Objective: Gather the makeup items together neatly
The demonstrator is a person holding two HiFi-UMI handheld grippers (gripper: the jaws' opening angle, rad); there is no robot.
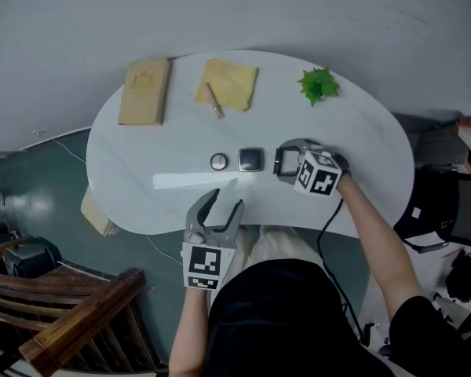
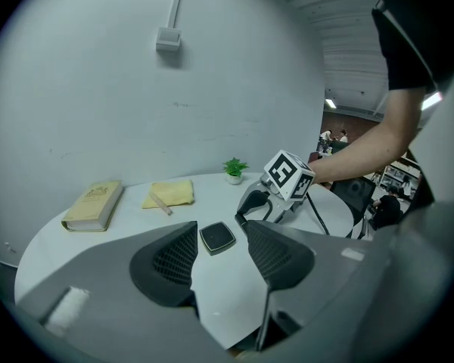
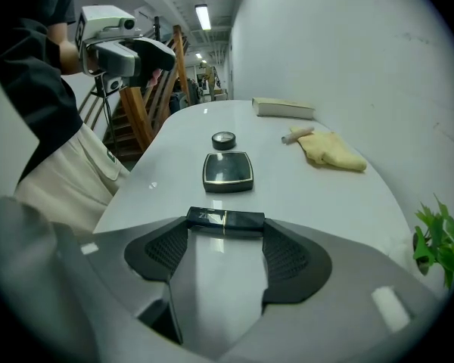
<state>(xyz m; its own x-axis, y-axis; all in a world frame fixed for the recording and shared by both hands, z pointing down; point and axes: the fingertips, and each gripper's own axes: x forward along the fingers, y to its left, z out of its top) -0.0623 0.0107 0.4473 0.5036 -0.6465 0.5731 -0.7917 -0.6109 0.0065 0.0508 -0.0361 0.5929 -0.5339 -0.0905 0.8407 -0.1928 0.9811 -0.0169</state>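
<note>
Surface: white oval worktop (image 1: 361, 132) set against a grey wall.
Far edge, head view: tan book (image 1: 144, 91) at the left; yellow cloth (image 1: 229, 83) beside it; small green plant (image 1: 319, 85) at the right, well apart from both.
On the cloth: slim pale stick (image 1: 214, 100), lying at a slant with one end over the cloth's near edge.
Middle of worktop: round compact (image 1: 219, 161) and square compact (image 1: 251, 159) side by side, close but not touching.
Right hand-held gripper (image 1: 281, 162): pointed steeply down, just to the right of the square compact; marker cube (image 1: 318, 175) facing up.
Right grip: jaws closed on a black tube (image 3: 225, 219), which lies crosswise between the jaw tips, pinched end to end.
Tube position: low over the worktop, near the square compact and in line with both compacts; contact with the surface cannot be told.
Left hand-held gripper (image 1: 225, 199): at the near edge of the worktop, jaws spread wide, nothing between them.
Left gripper view: square compact seen beyond the gap, untouched.
</note>
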